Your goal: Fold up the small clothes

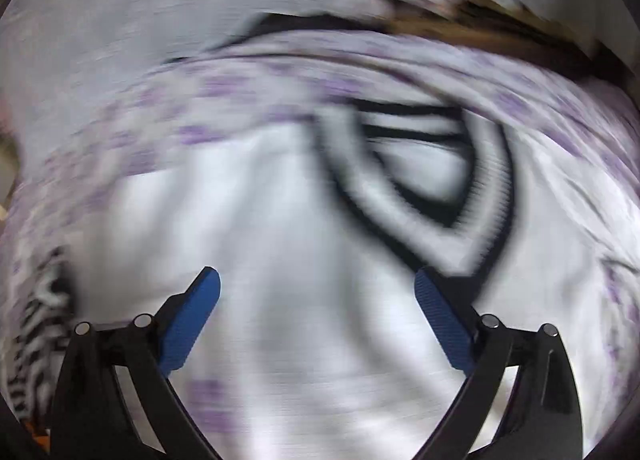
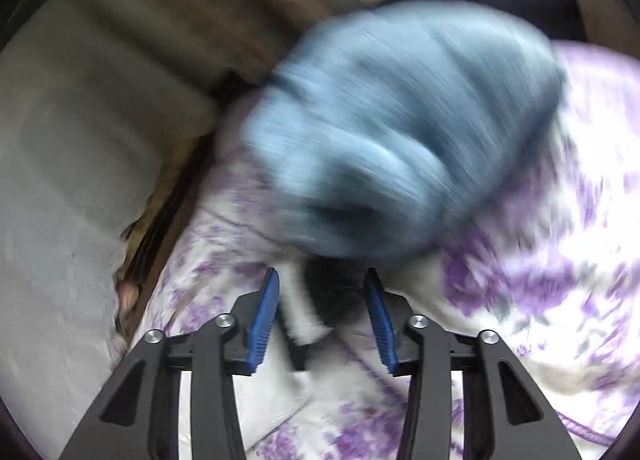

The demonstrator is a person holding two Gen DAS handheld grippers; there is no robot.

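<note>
The left tool (image 1: 316, 280) is spread wide, empty, over a white garment (image 1: 280, 219); the right tool (image 2: 322, 280) is half closed beside a blue garment (image 2: 400, 119), its grip unclear.

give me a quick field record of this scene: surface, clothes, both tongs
surface: white bedsheet with purple flower print
garment under left view: white knit top with black-edged ribbed V collar, lying flat
garment in right view: blue knit garment, bunched, blurred
left tongs: wide open, nothing between the pads, above the white top
right tongs: part open around a dark and white cloth bit; contact unclear
image quality: heavy motion blur
</note>
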